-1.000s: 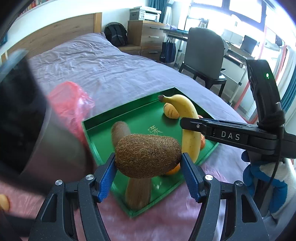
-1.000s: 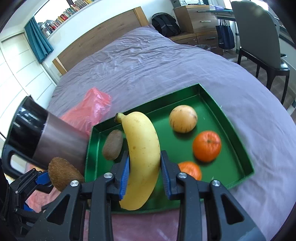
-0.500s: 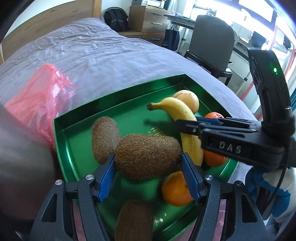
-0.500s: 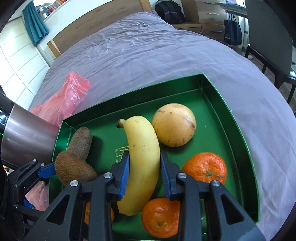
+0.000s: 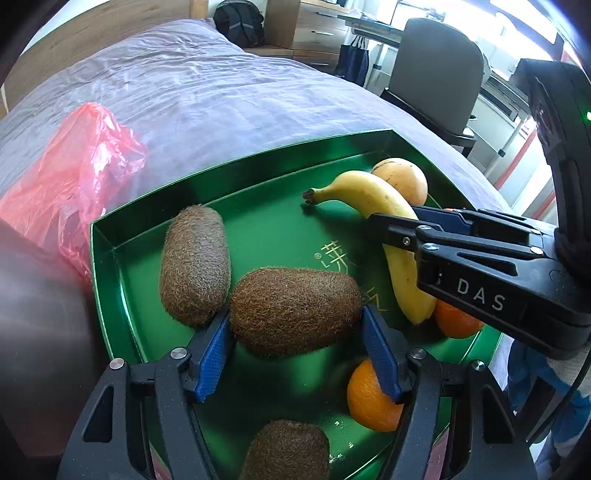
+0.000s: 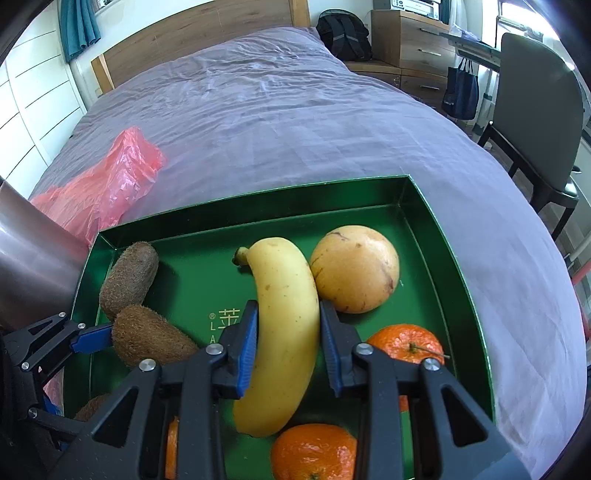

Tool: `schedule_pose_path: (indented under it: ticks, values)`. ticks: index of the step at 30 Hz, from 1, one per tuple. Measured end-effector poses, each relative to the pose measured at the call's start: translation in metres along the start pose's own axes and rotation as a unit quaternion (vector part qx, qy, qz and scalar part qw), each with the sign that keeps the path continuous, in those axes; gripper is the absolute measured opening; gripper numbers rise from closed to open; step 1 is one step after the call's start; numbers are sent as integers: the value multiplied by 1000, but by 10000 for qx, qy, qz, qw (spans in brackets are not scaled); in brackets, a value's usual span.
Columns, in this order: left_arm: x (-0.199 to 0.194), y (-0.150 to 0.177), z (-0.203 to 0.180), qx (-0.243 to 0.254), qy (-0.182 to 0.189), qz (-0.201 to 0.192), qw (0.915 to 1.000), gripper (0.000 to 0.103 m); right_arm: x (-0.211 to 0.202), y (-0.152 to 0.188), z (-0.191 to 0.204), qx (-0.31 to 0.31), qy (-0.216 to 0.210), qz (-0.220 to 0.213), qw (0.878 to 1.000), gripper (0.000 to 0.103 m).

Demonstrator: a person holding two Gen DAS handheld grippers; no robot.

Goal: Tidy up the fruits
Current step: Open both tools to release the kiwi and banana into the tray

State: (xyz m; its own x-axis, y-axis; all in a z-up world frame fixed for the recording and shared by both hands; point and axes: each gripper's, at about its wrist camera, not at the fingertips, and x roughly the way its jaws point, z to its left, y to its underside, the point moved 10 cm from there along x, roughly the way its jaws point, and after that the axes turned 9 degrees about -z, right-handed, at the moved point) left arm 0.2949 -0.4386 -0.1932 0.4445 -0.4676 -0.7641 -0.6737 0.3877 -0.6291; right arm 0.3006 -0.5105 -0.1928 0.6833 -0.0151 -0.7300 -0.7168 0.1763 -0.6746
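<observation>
A green tray (image 5: 110, 236) (image 6: 424, 199) lies on the purple bed. My left gripper (image 5: 295, 332) is shut on a brown kiwi (image 5: 295, 310) (image 6: 147, 338), low inside the tray beside a second kiwi (image 5: 195, 266) (image 6: 129, 278). A third kiwi (image 5: 288, 450) lies at the near edge. My right gripper (image 6: 288, 339) is shut on a yellow banana (image 6: 284, 325) (image 5: 373, 199), which rests low in the tray against a round yellow fruit (image 6: 354, 269) (image 5: 402, 179). Three oranges (image 6: 406, 343) (image 6: 314, 452) (image 5: 369, 398) lie in the tray near the grippers.
A red plastic bag (image 5: 74, 184) (image 6: 107, 181) lies on the bed left of the tray. A metal cylinder (image 6: 29, 258) (image 5: 40, 314) stands close at the left. A grey chair (image 6: 535, 103), wooden drawers (image 6: 410, 37) and a backpack (image 6: 343, 33) stand beyond the bed.
Both grippers have come down towards the tray with their fruit. The kiwi now sits beside the second kiwi, and the banana lies against the round yellow fruit.
</observation>
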Motion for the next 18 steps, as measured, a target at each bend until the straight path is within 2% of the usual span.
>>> schedule_pose_path:
  ticks: [6,7,8,10,12,13,17,18]
  values:
    - [-4,4,7,-28,-95,96,9999,63,-3,1,0,167,-5,10,9999,24]
    - [-6,5,7,-15,-120,119,9999,63,-5,1,-1,210,-24,-12,9998,36]
    - [-7,5,8,-1,-141,120,9998,64,-8,2,-1,240,-9,-44,9997,56]
    - [-13,4,7,60,-187,61,9998,69,-14,2,-1,228,21,-68,9997,66]
    - [-20,2,5,115,-205,4,9997,75,-23,1,-1,244,23,-132,9996,67]
    - [-23,1,4,136,-208,-14,9997,75,-28,-1,0,269,17,-180,9995,69]
    - [-42,-3,-4,212,-213,-113,9995,76,-62,-10,1,292,65,-504,9983,88]
    - [-50,-3,-7,196,-163,-143,9996,76,-72,-11,1,295,83,-584,9978,89]
